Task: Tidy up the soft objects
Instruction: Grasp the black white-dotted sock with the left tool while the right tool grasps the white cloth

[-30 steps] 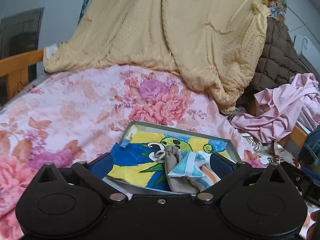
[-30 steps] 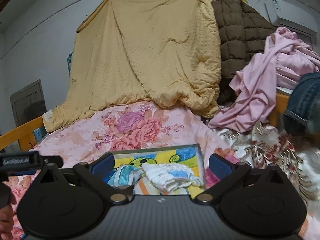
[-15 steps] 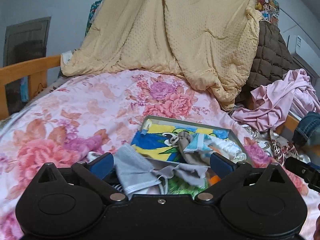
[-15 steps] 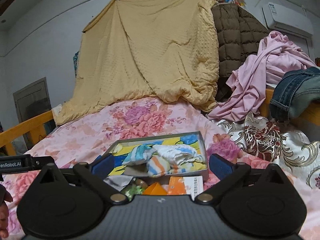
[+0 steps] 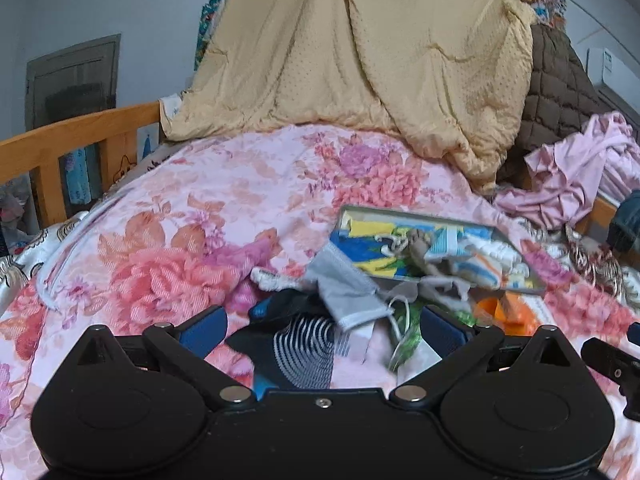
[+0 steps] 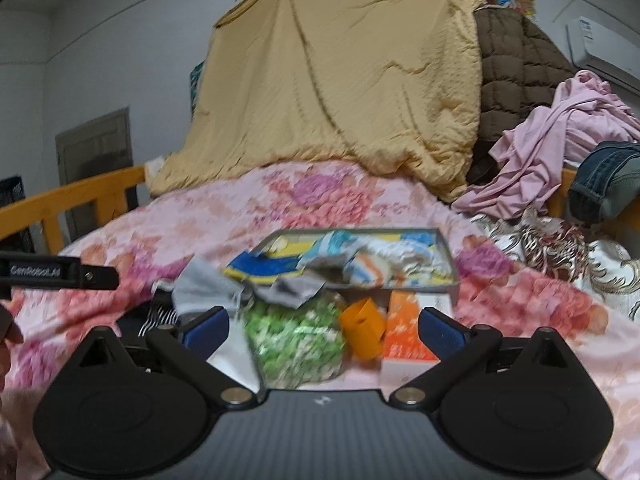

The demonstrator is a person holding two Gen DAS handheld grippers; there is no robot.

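both tongs hung spread wide and empty above the floral bed (image 5: 168,216): the left tongs (image 5: 322,326) over a striped sock (image 5: 306,354), the right tongs (image 6: 323,326) over a blurred green-patterned bag (image 6: 296,344). the shallow box (image 6: 450,276) lay further up the bed, small cloths (image 6: 384,258) heaped inside, their shapes smeared. a grey cloth (image 5: 346,290) lay just before the box. the sock's near end was hidden behind the left tongs' body.

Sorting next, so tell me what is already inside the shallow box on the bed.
The shallow box holds a tan cloth and blue, white and orange striped cloths heaped together. Its yellow and blue cartoon lining shows at the left; whatever lies beneath the heap is covered.
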